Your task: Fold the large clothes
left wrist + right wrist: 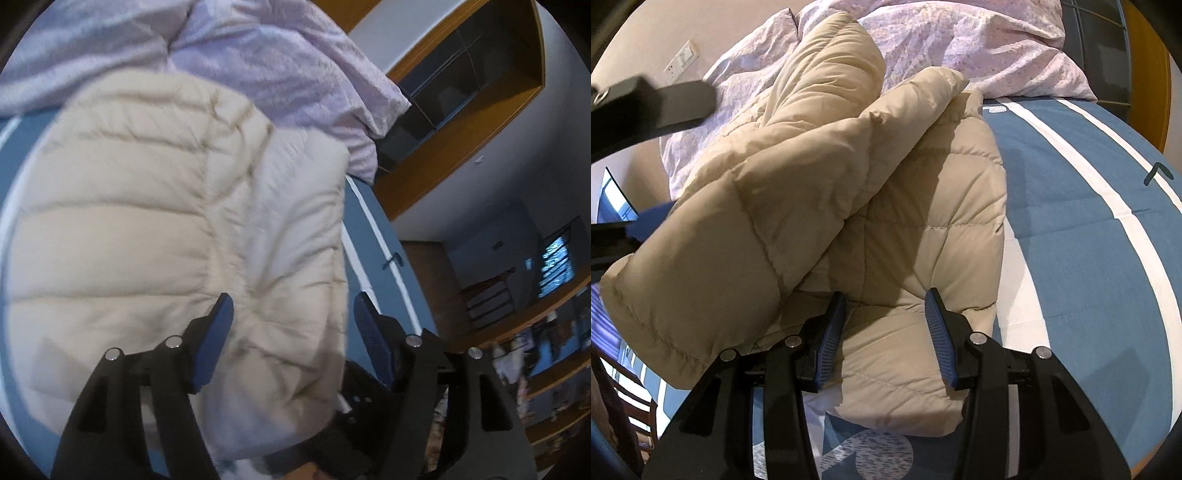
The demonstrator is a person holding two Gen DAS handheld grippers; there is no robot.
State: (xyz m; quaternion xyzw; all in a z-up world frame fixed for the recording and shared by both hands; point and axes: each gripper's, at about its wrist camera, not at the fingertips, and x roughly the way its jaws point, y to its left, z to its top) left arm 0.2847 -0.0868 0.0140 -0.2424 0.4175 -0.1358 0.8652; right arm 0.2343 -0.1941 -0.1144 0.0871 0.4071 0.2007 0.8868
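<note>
A cream quilted puffer jacket point(147, 229) lies on the bed and fills most of the left wrist view. My left gripper point(293, 306) hovers over its near right part, open, with its blue pads clear of the fabric. In the right wrist view the jacket point(923, 229) looks beige, and a thick folded part point(757, 206) is heaped over its left side. My right gripper point(886, 297) stands open over the jacket's near hem, and the flat fabric runs on under both fingers. The left gripper's black finger point(665, 99) and blue pad point(653, 218) show at the left edge beside that fold.
A crumpled lilac duvet point(277, 66) point(979, 40) is piled at the head of the bed. The blue sheet with white stripes point(1089, 206) lies bare to the right of the jacket. Wooden shelving point(461, 92) stands beyond the bed's edge, and a wooden chair point(624, 406) stands at the lower left.
</note>
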